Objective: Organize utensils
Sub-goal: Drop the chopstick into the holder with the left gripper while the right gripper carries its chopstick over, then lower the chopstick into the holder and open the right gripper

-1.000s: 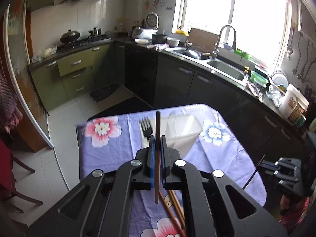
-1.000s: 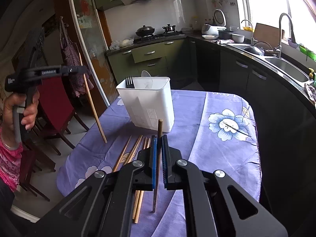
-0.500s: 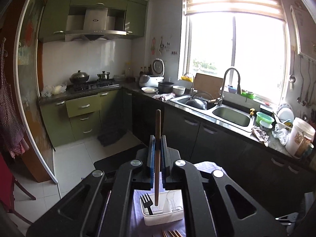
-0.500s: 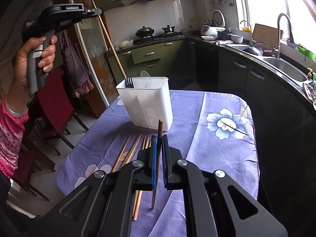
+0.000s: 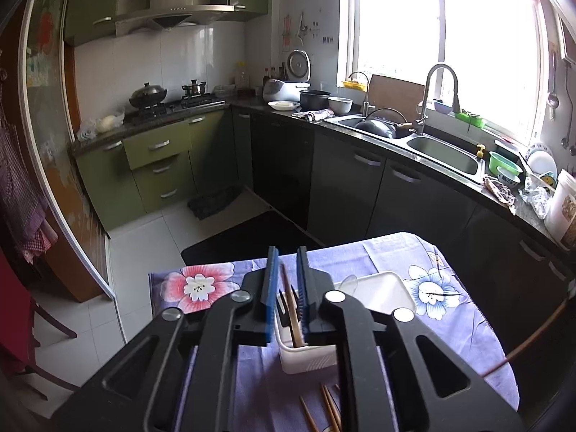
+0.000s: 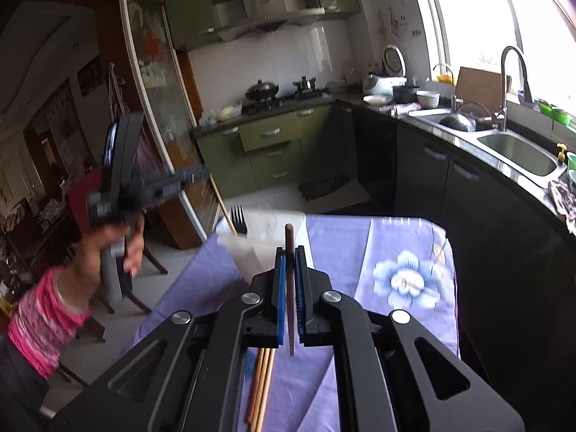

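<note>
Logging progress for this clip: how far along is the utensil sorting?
Done: a fork and a chopstick stand in the white holder, the left tongs open around that chopstick. In hand: the right tongs grip another chopstick. Left: loose chopsticks on the table.

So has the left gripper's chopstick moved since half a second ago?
Yes. The chopstick was clamped upright, its top against the kitchen cabinets; now the left gripper is open and it stands tilted in the white holder, by the fork.
</note>
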A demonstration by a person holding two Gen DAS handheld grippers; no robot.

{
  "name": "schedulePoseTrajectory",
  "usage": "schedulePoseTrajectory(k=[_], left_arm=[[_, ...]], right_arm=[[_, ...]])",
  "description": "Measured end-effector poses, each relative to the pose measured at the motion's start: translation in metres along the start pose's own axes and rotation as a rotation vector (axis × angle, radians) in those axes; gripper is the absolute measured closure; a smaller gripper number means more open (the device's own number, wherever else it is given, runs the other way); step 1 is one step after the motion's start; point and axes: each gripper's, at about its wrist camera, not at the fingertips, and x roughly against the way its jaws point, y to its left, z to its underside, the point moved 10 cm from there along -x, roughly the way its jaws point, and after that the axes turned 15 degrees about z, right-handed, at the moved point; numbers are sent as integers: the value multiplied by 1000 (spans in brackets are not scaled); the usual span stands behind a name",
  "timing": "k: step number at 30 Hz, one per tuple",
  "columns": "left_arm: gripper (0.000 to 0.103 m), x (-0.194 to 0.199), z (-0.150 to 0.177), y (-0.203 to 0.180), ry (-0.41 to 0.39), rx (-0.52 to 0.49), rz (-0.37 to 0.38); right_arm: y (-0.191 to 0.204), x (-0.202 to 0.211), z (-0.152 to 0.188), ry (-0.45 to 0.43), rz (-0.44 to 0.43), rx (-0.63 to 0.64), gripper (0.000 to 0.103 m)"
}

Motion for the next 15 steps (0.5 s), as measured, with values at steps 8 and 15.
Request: schedulePoseTrajectory(k=[8,15], left_arm=[[86,25,12,5,-22,2,7],[82,30,29,8,8,11,7]], right_arm=[[11,-8,-95,-188,33,-96,97],[10,-61,-125,-191,74,-168,97]])
